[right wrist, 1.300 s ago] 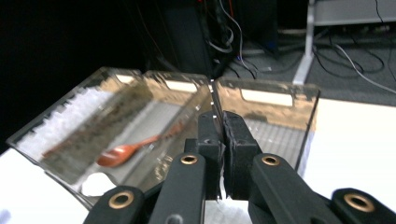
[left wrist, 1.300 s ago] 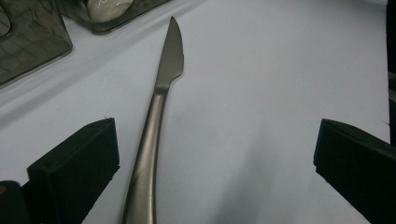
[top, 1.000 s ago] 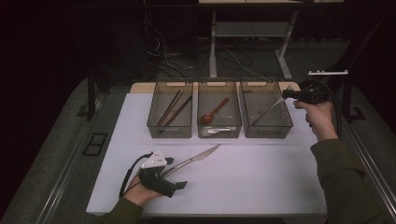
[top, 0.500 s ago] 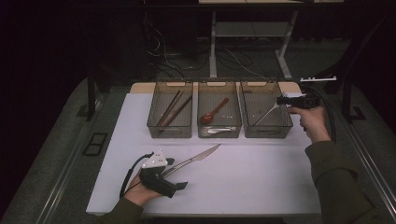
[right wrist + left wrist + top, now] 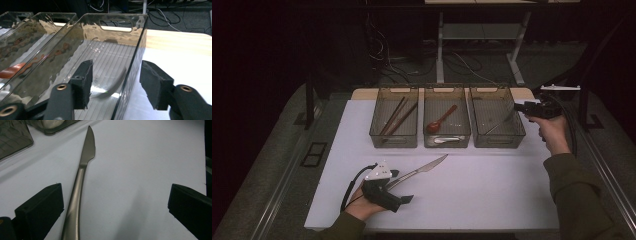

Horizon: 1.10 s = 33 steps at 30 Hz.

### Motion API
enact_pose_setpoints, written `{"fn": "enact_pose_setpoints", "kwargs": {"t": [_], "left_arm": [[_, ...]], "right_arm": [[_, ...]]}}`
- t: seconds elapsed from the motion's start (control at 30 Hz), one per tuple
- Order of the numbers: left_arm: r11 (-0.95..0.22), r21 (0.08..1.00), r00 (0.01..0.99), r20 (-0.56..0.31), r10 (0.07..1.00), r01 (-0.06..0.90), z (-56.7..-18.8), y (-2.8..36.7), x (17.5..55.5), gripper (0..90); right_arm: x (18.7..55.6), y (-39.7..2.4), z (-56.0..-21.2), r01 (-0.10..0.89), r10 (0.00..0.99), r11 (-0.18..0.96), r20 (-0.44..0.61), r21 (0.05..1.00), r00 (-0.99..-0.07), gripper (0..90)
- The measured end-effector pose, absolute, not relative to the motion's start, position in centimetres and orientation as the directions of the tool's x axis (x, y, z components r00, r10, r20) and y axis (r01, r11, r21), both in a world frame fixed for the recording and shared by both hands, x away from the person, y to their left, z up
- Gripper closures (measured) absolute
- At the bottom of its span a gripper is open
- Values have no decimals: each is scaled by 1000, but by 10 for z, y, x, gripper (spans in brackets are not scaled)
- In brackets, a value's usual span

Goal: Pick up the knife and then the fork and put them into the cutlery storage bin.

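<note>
Bench [image 5: 492,200]: a white top, seen from above, with three clear bins in a row along its far side and a knife nearer the person.

Left tool [image 5: 404,192]: held in the left hand [image 5: 362,205] at the near left of the bench, jaws spread wide and gripping nothing. In the left gripper view its two black jaws stand well apart, the knife handle running up between them, close beside the left jaw.

Knife [image 5: 80,177]: lies flat on the bench, its blade tip pointing toward the bins, its handle end at the left tool.

Right tool [image 5: 115,85]: held in the right hand [image 5: 552,132] at the right bin, jaws open. In the right gripper view the jaws straddle that bin's side wall, one inside, one outside, without closing on it.

Left bin [image 5: 394,122]: holds dark chopsticks [image 5: 397,116] laid lengthwise.

Middle bin [image 5: 447,122]: holds a reddish wooden spoon [image 5: 439,120] and a white spoon [image 5: 447,140] near its front wall.

Right bin [image 5: 112,50]: holds one curved metal piece [image 5: 115,86] on its ribbed floor; what kind of utensil it is cannot be told.

Background: dark floor with cables and desk legs beyond the bench.
</note>
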<state>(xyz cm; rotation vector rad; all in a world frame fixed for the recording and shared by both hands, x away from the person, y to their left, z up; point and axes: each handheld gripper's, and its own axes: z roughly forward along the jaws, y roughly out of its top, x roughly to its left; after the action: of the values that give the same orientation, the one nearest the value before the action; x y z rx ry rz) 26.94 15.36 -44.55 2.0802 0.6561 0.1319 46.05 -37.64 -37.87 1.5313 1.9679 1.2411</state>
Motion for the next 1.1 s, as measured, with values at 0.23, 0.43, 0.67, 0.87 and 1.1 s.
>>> {"fn": "enact_pose_setpoints", "kwargs": {"t": [0.23, 0.43, 0.67, 0.87, 1.1], "left_arm": [[-435, 806, 852, -154, 500, 401, -445, 153, 269, 0], [-431, 806, 849, -158, 504, 406, -446, 154, 269, 0], [-436, 804, 849, -153, 505, 404, -446, 154, 269, 0], [-434, 805, 848, -153, 507, 405, -446, 154, 269, 0], [-435, 805, 848, -152, 508, 405, -446, 153, 269, 0]], "right_arm": [[452, -379, -378, 577, 897, 21, 240, 817, -372, 369], [437, -369, -370, 538, 881, 44, 221, 842, -419, 287], [415, -349, -363, 511, 872, 125, 151, 851, -466, 170], [394, -338, -364, 502, 844, 171, 137, 848, -519, 143], [366, -322, -372, 476, 809, 235, 100, 847, -579, 143]]}}
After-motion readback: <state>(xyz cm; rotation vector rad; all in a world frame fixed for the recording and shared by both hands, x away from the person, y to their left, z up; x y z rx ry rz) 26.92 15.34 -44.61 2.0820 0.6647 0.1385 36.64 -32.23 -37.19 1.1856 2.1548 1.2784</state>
